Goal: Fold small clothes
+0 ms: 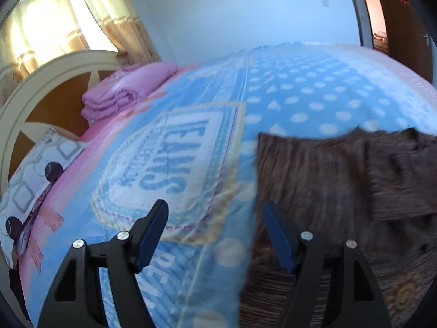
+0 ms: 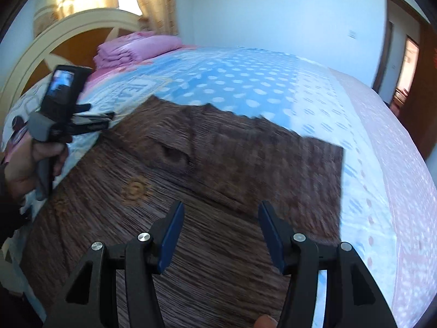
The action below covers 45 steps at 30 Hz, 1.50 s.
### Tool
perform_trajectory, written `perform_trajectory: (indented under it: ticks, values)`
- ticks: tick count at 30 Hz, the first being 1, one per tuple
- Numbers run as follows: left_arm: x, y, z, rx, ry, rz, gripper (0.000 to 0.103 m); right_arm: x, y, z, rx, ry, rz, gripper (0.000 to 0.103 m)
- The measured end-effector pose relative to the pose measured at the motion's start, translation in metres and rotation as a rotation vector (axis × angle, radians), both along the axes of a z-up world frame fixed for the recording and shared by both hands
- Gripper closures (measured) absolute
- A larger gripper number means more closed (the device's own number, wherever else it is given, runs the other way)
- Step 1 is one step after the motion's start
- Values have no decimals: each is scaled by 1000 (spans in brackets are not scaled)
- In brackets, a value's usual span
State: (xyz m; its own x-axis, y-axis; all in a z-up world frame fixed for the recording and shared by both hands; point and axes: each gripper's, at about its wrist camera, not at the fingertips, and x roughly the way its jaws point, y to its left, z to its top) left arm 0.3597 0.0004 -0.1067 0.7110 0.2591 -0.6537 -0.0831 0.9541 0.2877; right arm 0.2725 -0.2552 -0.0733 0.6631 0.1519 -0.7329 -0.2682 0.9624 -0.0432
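Pretty cozy bedroom setup here – the bed (image 2: pixel 382 164) is covered with a blue polka-dot blanket (image 1: pixel 300 93) that has a big white badge with blue lettering (image 1: pixel 169 158) printed on it. Up by the cream and wood headboard (image 2: pixel 54 43) there's a folded stack of pink bedding (image 1: pixel 128 93), plus a white pillow with grey squares and dark circles (image 1: pixel 35 175) near the edge. Behind all that – sunlit yellow curtains (image 1: pixel 54 16), a pale wall (image 2: pixel 273 8) and a wooden door (image 2: pixel 420 90) standing open.

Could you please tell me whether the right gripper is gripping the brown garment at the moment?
Apart. In the right wrist view the right gripper stands open above the brown garment, with no fabric pinched between its fingers.
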Motion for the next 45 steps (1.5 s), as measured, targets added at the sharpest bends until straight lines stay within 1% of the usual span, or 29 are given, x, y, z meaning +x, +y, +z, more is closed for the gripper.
perform_trajectory:
  ticks: [2, 3, 4, 6, 8, 10, 13, 14, 15, 16, 17, 19, 22, 24, 26, 28, 30, 31, 34, 36, 39, 40, 42, 43, 44, 45]
  values:
    - [1, 3, -17, 20, 52, -1, 29, 15, 19, 5, -24, 15, 33, 46]
    - [0, 4, -22, 21, 69, 2, 29, 24, 32, 7, -53, 19, 49, 46]
    - [-2, 5, -27, 18, 81, 3, 28, 34, 46, 6, -85, 20, 68, 46]
    - [-2, 5, -27, 6, 77, -7, 28, 52, 69, 1, -116, 36, 92, 46]
    - [-1, 7, -29, -15, 84, -9, 28, 73, 90, -10, -140, 54, 104, 46]
    - [-4, 9, -30, -31, 74, 2, 25, 96, 113, -30, -213, 52, 109, 46]
    - [-5, 11, -31, -48, 67, 10, 22, 118, 125, -51, -255, 65, 97, 46]
    - [-4, 13, -32, -57, 69, 11, 22, 123, 125, -51, -252, 55, 80, 58]
    - [-4, 15, -32, -67, 69, 13, 21, 128, 119, -47, -236, 34, 45, 66]
    - [-4, 16, -32, -81, 69, 14, 20, 132, 112, -43, -218, 28, 21, 70]
    - [-3, 18, -33, -90, 70, 14, 20, 134, 104, -38, -214, 18, -10, 70]
    - [-3, 21, -33, -109, 71, 17, 19, 143, 81, -31, -262, -1, -111, 70]
    - [-2, 23, -34, -118, 71, 18, 18, 150, 35, -22, -237, 20, -234, 70]
    - [-2, 22, -34, -112, 71, 21, 18, 147, 17, -16, -179, 34, -264, 70]
    - [-2, 21, -34, -104, 71, 25, 16, 137, 7, -11, -95, 50, -255, 70]
    - [-4, 22, -34, -98, 68, 36, 13, 121, 6, -8, 5, 68, -215, 70]
    - [-5, 24, -33, -97, 70, 44, 12, 103, 13, -12, 109, 105, -152, 70]
    - [-6, 25, -33, -95, 71, 50, 10, 98, 19, -17, 129, 120, -126, 70]
    - [-7, 30, -34, -87, 78, 82, 7, 79, 44, -34, 100, 168, -43, 70]
    - [-6, 36, -36, -90, 86, 118, 1, 69, 54, -45, 100, 196, -17, 70]
    - [-6, 43, -35, -131, 84, 128, 0, 55, 46, -42, 150, 179, -25, 70]
    - [-7, 44, -34, -144, 80, 121, 2, 50, 42, -40, 154, 166, -30, 70]
    - [-9, 48, -26, -208, 80, 81, 6, 33, 34, -33, 118, 127, -35, 69]
    - [-10, 50, -21, -215, 65, 85, 7, 28, 32, -32, 101, 115, -34, 67]
    - [-12, 49, -14, -212, 42, 87, 7, 22, 29, -31, 83, 102, -35, 63]
    - [-12, 46, -5, -209, 17, 75, 6, 16, 26, -31, 70, 89, -38, 60]
